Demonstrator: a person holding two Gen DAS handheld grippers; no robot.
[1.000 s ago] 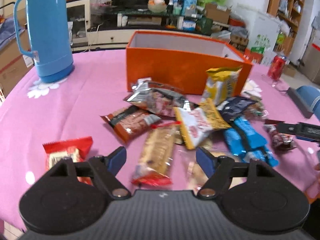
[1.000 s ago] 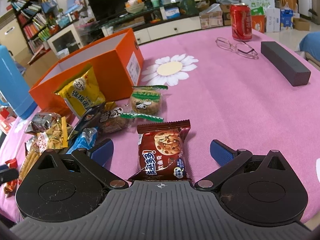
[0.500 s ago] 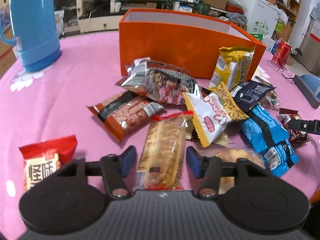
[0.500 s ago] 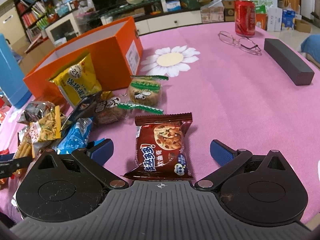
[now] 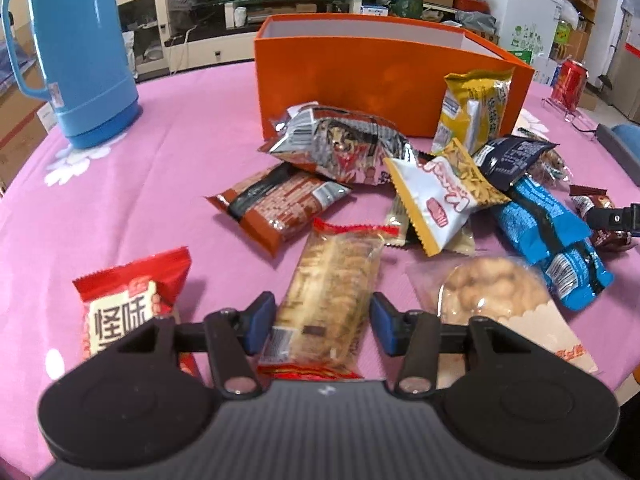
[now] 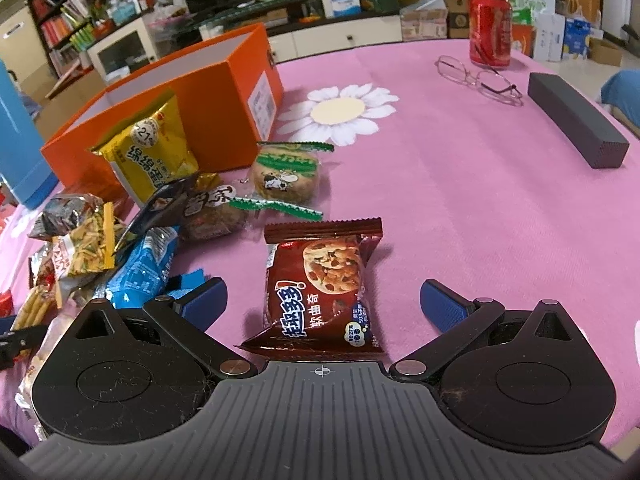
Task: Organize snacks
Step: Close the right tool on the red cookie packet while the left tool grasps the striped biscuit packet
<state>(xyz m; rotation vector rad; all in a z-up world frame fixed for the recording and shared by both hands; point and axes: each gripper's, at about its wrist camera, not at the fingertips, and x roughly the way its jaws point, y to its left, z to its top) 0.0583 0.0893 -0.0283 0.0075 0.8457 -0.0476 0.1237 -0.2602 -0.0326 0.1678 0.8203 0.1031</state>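
A long clear pack of biscuit sticks with red ends (image 5: pixel 332 280) lies on the pink cloth between the fingers of my left gripper (image 5: pixel 322 322). Its jaws are opening, and the blue pads stand close beside the pack's edges without pressing it. My right gripper (image 6: pixel 322 300) is wide open over a brown chocolate-chip cookie pack (image 6: pixel 320 272), which lies flat well clear of both pads. The orange box (image 5: pixel 360 80) stands open-topped behind the snack pile, also seen in the right wrist view (image 6: pixel 224 92).
A blue thermos (image 5: pixel 80 52) stands at the far left. A red pack (image 5: pixel 128 304) lies left of my left gripper, a clear bag of puffs (image 5: pixel 492 292) to its right. A red can (image 6: pixel 490 28), glasses (image 6: pixel 476 76) and a dark block (image 6: pixel 576 120) lie at the right.
My left gripper has sunk over the biscuit stick pack; its jaws narrowed around it, then widened a little. The right gripper and the cookie pack have hardly moved.
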